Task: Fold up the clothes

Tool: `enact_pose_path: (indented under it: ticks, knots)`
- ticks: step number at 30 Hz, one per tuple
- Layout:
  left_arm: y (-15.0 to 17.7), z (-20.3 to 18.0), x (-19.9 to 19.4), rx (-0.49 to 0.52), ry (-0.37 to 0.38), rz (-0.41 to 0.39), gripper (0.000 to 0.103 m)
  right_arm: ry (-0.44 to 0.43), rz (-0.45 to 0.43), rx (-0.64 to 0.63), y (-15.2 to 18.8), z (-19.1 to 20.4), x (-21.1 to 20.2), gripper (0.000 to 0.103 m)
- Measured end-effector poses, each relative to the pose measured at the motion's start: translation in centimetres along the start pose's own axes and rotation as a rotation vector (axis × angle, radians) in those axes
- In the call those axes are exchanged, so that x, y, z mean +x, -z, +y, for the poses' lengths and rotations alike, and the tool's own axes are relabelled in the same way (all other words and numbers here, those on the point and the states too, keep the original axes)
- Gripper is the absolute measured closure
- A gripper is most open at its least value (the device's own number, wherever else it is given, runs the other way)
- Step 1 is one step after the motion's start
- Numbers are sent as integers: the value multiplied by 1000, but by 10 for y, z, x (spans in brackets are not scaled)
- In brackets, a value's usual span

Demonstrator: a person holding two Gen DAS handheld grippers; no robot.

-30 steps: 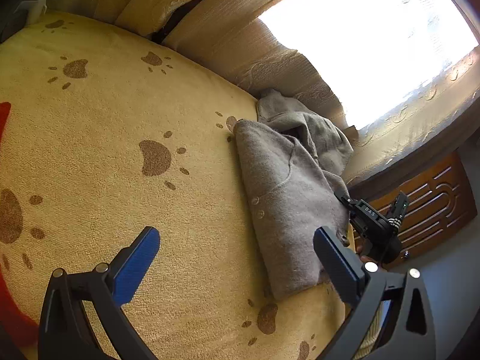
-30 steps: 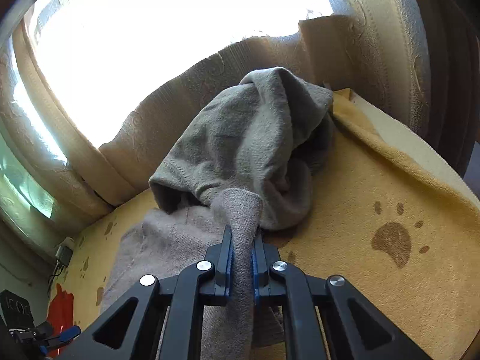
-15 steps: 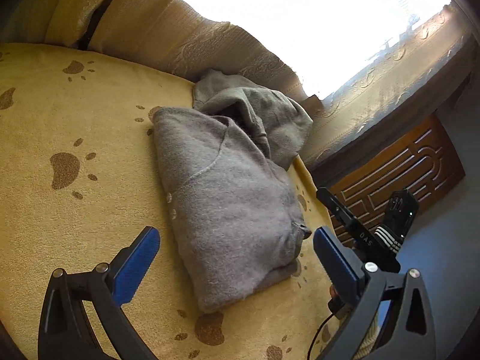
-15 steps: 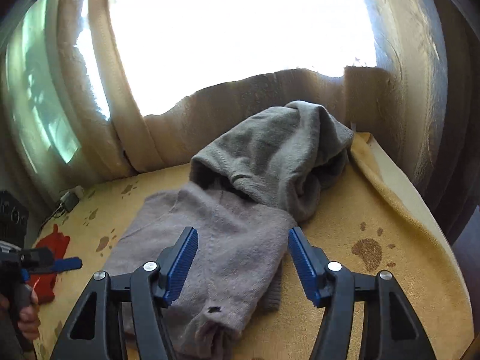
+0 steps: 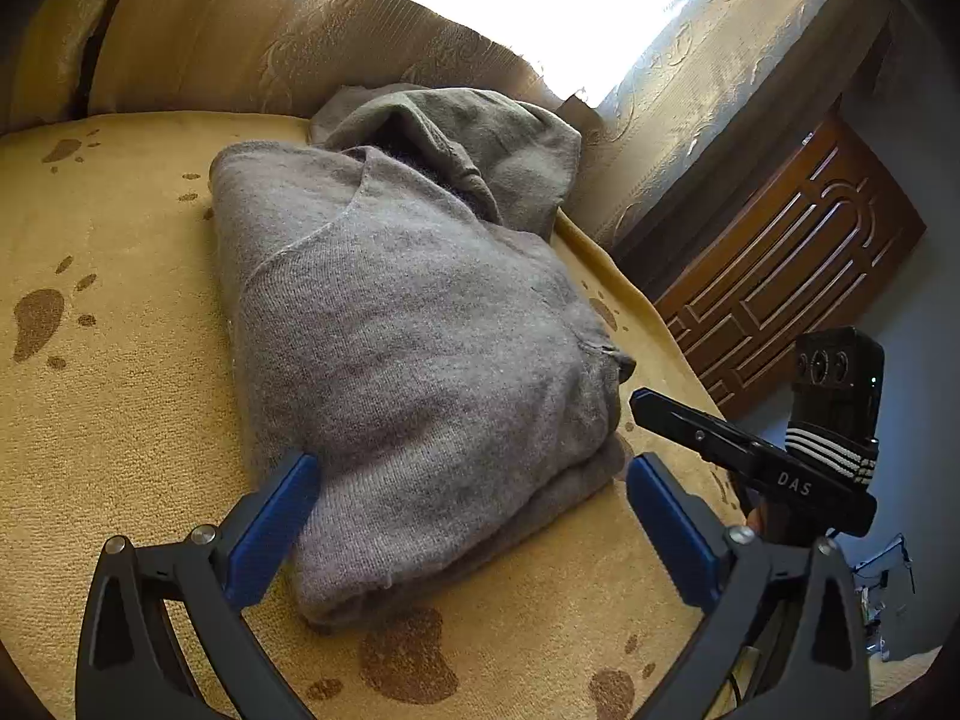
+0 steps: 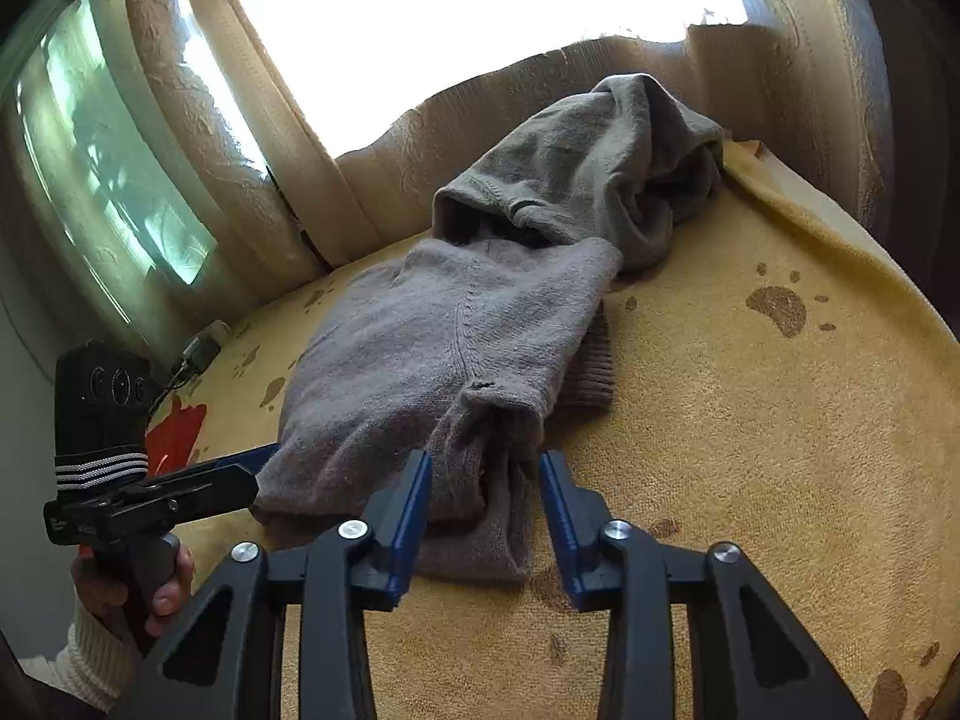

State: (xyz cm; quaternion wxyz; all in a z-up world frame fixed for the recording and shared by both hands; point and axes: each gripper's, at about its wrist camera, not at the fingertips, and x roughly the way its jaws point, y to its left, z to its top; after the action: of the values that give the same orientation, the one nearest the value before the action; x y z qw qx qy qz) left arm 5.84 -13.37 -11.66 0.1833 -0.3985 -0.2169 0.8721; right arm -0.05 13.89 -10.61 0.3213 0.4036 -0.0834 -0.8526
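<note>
Yellow blanket (image 5: 120, 420), sweater (image 5: 420, 330) half-buried hood

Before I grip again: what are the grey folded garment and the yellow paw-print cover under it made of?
Grey folded garment: looks like soft knit, wool-like, matte and fuzzy, with a ribbed hem showing. Yellow paw-print cover: short looped pile, terry- or fleece-like, matte; exact fibre unclear.
</note>
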Motion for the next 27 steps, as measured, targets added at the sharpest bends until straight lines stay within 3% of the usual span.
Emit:
enact_pose_path:
  ticks: [8,14,15,16,17,19,22,24,27]
  knots:
    - [-5,22,-8,-114,114,-28,0,-47,53,-16,2,11,26,71]
    - [-4,19,-8,-89,107,-24,0,-40,67,-39,2,16,38,72]
    - [-4,19,-8,-85,106,-24,0,-34,69,-46,2,17,39,77]
    - [-4,19,-8,-82,104,-23,0,-31,71,-50,2,18,40,92]
    - [-4,19,-8,-82,103,-22,0,-53,74,-34,1,17,39,95]
    - [-4,20,-11,-98,104,-16,0,-104,64,-4,-1,16,29,97]
    - [-4,25,-15,-148,120,-4,0,-92,9,-12,-6,15,0,97]
    - [-2,27,-17,-172,141,4,0,-59,41,-19,-1,10,-1,97]
    - [2,25,-13,-151,102,31,0,-13,91,-28,8,4,-1,97]
